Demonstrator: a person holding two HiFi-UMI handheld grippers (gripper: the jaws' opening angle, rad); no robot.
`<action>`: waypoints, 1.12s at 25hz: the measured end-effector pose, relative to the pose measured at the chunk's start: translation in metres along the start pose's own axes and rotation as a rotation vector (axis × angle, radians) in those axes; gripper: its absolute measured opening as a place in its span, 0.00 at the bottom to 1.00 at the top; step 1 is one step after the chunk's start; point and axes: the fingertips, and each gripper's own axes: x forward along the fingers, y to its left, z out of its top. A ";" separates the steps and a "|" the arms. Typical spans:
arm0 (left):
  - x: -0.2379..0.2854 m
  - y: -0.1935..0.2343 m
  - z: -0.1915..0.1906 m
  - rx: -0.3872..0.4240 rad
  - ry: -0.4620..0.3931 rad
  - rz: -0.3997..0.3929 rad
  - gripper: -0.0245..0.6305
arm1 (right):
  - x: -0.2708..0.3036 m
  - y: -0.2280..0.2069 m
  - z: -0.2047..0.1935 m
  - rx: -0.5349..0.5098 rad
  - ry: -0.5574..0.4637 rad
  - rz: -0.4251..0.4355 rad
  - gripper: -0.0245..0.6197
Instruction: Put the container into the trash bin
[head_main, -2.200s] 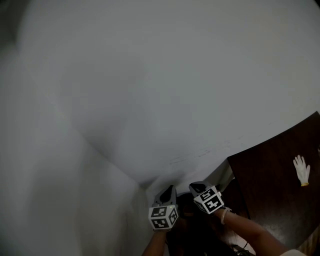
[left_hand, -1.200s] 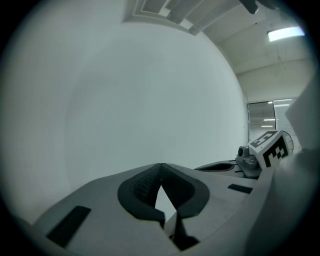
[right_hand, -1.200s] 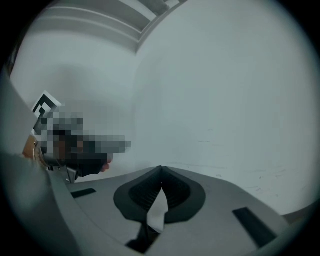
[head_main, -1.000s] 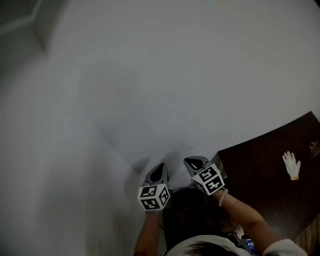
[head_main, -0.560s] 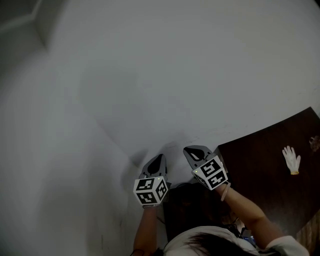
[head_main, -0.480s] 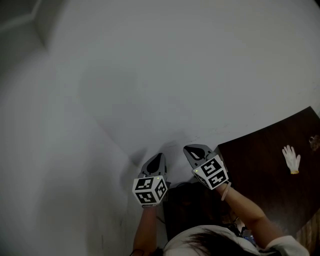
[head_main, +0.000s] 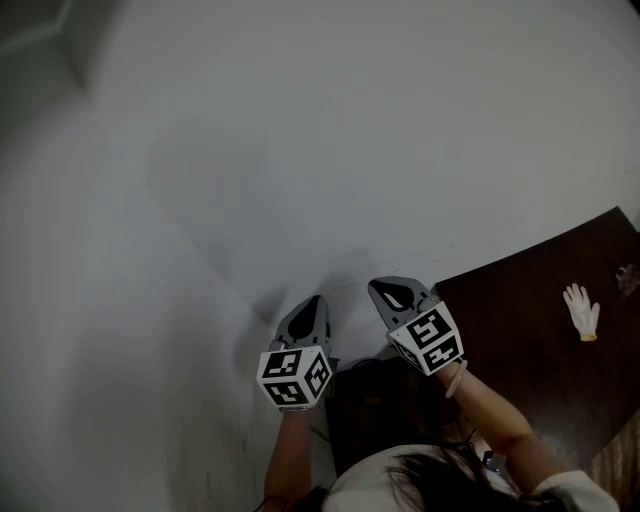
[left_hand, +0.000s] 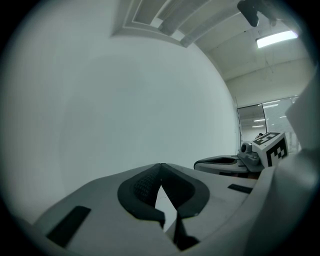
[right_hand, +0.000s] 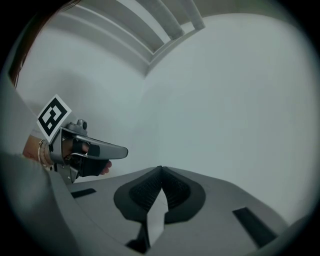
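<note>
up by the plain white wall (head_main: 350, 150) is where both tongs are pointing, and there's nothing up there to grab. the left gripper (head_main: 308, 308) has its jaws pressed together at the tips with only bare wall showing through the little gap behind them. the right gripper (head_main: 392, 292) is the same, closed and empty. they sit side by side, near each other but not touching.

what i'd worry about: the container isn't in any view and neither is the trash bin, so the next reach starts blind. if the tongs swing down with the jaws closed like this, i reckon they'd shove or tip the container instead of getting round it. they need to open first. with the two held this close, a quick turn could also knock one into the other.

can't tell you how the container looks, since no view shows it. all i can see is a dark table (head_main: 540, 330) off to the right with a white glove (head_main: 580, 311) lying on it.
</note>
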 end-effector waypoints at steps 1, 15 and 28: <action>0.000 0.000 0.001 0.001 -0.001 -0.002 0.07 | 0.000 0.000 0.001 -0.003 -0.001 -0.001 0.05; 0.003 0.009 0.003 -0.013 0.001 0.003 0.06 | 0.002 0.001 0.005 0.004 0.000 -0.006 0.05; 0.002 0.008 -0.006 -0.028 0.011 -0.001 0.07 | -0.003 0.002 0.002 0.007 0.004 -0.013 0.05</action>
